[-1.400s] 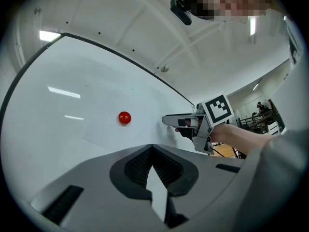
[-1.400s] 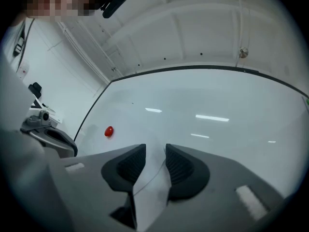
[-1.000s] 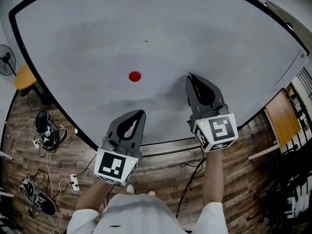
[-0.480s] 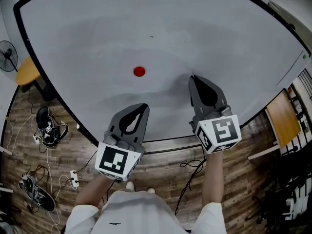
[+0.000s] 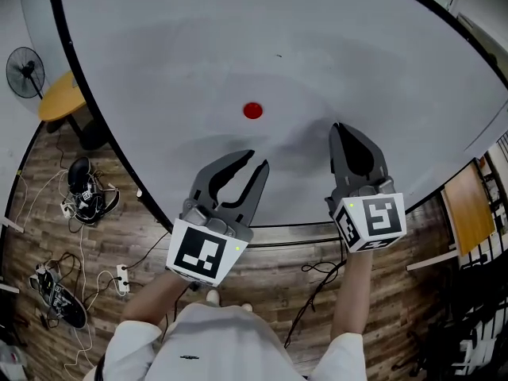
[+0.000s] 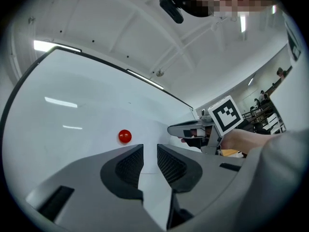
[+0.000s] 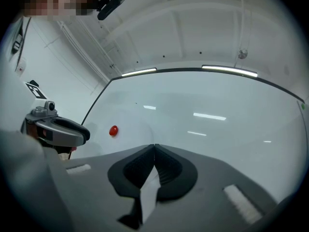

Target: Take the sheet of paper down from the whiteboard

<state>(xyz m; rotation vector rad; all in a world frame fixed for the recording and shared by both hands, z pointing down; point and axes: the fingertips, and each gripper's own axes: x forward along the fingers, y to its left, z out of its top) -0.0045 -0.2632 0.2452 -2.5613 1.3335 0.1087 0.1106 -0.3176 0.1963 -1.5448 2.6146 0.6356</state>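
A white sheet of paper [image 5: 279, 145] hangs on the whiteboard [image 5: 333, 38] under a red round magnet [image 5: 252, 110], and bulges faintly below it. My right gripper [image 5: 336, 127] is shut at the sheet's lower right part, its tips together [image 7: 154, 146], with a white sliver of paper behind them. My left gripper [image 5: 255, 160] stands lower left of the magnet. Its jaws are opening, and a narrow gap [image 6: 150, 146] shows between the pads with nothing pressed in it. The magnet [image 6: 124, 136] lies up and left of the left jaws. It is also seen from the right gripper [image 7: 113, 130].
The board's dark lower frame [image 5: 286, 230] runs just under both grippers. On the wooden floor at the left lie shoes and cables [image 5: 83, 201], beside a fan [image 5: 28, 74] and a yellow stool [image 5: 59, 105]. A wooden desk [image 5: 468, 209] stands at the right.
My left gripper's jaws have parted; they were together in both earlier frames. The head view has swung, so the board and magnet sit further right. The right gripper stays at the sheet.
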